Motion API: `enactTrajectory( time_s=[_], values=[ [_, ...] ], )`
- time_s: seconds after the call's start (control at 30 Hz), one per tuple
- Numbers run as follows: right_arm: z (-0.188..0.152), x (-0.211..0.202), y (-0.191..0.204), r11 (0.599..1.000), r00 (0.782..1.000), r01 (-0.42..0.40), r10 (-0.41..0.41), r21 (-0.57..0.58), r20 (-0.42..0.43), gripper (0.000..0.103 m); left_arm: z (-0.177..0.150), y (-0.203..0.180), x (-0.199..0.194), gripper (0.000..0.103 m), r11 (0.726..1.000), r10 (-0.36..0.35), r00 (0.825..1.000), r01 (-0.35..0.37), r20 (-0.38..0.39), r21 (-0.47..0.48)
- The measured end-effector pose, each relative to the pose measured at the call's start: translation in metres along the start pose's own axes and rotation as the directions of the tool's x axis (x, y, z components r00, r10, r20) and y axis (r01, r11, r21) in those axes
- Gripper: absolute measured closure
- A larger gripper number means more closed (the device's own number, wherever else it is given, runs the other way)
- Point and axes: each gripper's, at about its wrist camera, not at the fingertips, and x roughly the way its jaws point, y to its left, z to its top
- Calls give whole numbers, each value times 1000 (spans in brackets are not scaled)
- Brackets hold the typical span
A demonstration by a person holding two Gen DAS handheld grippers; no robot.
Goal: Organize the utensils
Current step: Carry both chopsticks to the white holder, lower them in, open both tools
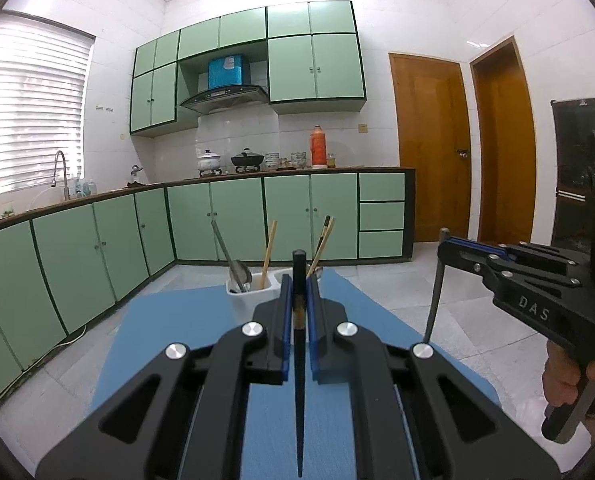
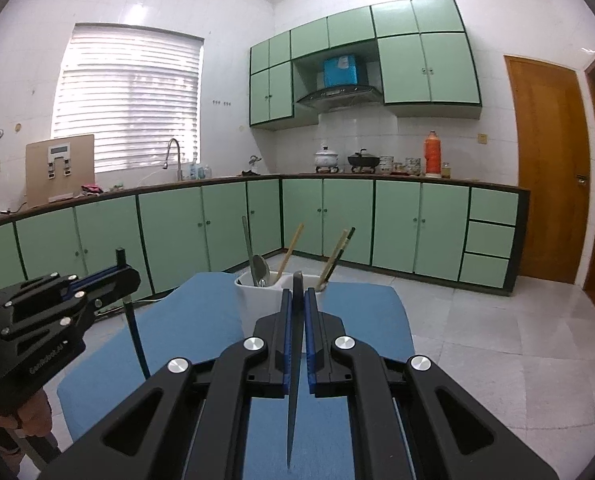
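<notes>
My left gripper (image 1: 298, 280) is shut on a dark chopstick (image 1: 299, 400), held upright over the blue mat (image 1: 169, 340). My right gripper (image 2: 296, 294) is shut on a second dark chopstick (image 2: 293, 400). Each gripper shows in the other's view: the right gripper (image 1: 443, 246) at the right with its chopstick (image 1: 433, 304) hanging down, the left gripper (image 2: 121, 270) at the left with its chopstick (image 2: 137, 340). Just beyond both stands a white two-compartment holder (image 1: 243, 300) (image 2: 253, 300). It holds a metal spoon (image 1: 239, 272) and a wooden chopstick (image 1: 269, 248) on the left, and more chopsticks (image 1: 324, 240) on the right.
The blue mat (image 2: 185, 320) covers a small table over a pale tiled floor (image 2: 477, 340). Green base cabinets (image 1: 233, 220) and a countertop with pots run along the far walls. Wooden doors (image 1: 429, 148) stand at the right. A person's hand (image 1: 561, 380) grips the right gripper's handle.
</notes>
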Motion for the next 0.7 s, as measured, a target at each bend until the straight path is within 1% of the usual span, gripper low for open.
enactTrajectory(
  time_s=[0.27,0.4,0.6,0.7],
  values=[
    [35,24,0,999,999,-36,36,-7,-8,97,20,9,13,97,1000,-16,999,16,33,0],
    [56,36,-2,999,999,-45,45,0,5,97,37,15,21,97,1000,-15,998,16,68,-7],
    [101,50,-4,999,997,-41,41,-13,72,97,68,30,41,97,1000,-1,991,4,131,-19],
    [123,61,-6,999,994,-36,37,-11,101,97,84,39,57,97,1000,11,987,-7,159,-26]
  ],
)
